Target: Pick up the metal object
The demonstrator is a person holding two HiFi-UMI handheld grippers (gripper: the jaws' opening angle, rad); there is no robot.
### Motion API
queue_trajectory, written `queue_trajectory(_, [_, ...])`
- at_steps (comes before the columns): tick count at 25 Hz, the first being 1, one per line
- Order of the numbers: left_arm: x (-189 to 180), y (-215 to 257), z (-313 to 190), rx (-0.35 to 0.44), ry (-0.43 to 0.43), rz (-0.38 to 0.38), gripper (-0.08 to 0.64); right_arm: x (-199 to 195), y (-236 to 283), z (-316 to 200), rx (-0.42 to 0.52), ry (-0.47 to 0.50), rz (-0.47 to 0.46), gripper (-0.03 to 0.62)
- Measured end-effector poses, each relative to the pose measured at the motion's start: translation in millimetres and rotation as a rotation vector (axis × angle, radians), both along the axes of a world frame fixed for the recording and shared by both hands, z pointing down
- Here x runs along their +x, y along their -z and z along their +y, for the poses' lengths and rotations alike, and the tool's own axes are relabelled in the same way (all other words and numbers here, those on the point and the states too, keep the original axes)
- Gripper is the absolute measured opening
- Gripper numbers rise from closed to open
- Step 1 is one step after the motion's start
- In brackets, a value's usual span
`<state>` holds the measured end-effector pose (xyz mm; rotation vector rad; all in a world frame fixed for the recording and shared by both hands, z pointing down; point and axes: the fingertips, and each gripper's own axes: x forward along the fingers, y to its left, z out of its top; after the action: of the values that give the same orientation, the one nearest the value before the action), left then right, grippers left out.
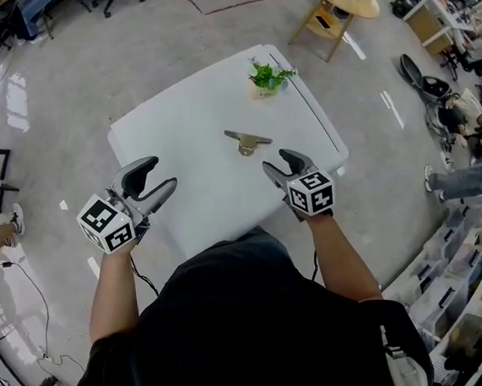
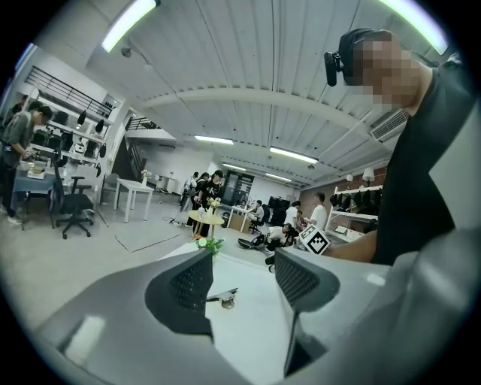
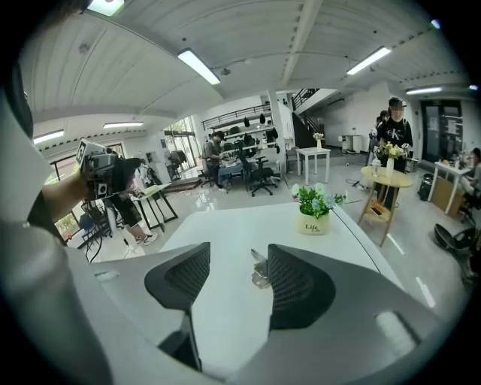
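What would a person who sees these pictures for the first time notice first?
A small metal object lies near the middle of the white table, with a potted plant behind it near the far edge. At the near side, the left tongs and the right tongs are both open and empty, not touching it.

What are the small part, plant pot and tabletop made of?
The metal object looks like metal: dull grey bar on a brassy base, faint sheen. The pot is cream and matte, ceramic or plastic, can't tell. The table has a smooth white top, likely laminate.
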<state>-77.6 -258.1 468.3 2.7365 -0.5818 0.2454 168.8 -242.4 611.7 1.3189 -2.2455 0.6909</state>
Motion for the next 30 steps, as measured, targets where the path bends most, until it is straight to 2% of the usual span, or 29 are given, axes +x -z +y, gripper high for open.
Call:
queue_trajectory(9, [-0.4, -21.8, -10.6, -0.030, 0.024, -0.011, 0.258, -0.6, -41.6, -20.2, -0.058, 0.053, 0.048, 0.250])
queue_trajectory(30, [15.8, -57.1, -26.5, -0.103, 0.056, -0.035, 0.258, -9.1, -126.6, -49.1, -0.137, 0.256, 0.260, 0.251])
